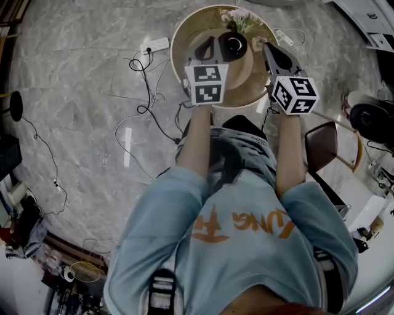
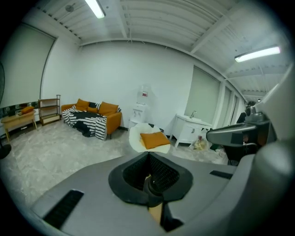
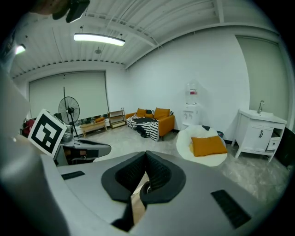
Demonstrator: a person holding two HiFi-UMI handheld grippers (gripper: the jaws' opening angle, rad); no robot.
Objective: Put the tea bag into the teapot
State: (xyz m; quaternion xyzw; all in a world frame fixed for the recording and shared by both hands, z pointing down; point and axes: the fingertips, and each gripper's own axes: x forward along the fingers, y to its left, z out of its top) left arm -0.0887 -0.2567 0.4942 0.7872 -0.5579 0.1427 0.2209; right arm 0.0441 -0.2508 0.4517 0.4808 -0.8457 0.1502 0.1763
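In the head view a dark teapot [image 1: 234, 44] stands on a round wooden table [image 1: 184, 31] in front of the person. I cannot make out a tea bag in any view. My left gripper [image 1: 208, 43] is held over the table just left of the teapot, and my right gripper [image 1: 275, 54] is at the table's right edge. Both point out level into the room. In the left gripper view the left gripper [image 2: 148, 156] has its jaws closed together with nothing between them. The right gripper [image 3: 146, 153] looks the same in its own view.
A vase of flowers [image 1: 242, 18] stands behind the teapot. Cables and a power strip [image 1: 155, 44] lie on the marble floor to the left. A brown chair [image 1: 322, 145] is at the right. Farther off are an orange sofa [image 2: 94, 115], a white seat with an orange cushion [image 3: 203, 146] and a fan [image 3: 69, 110].
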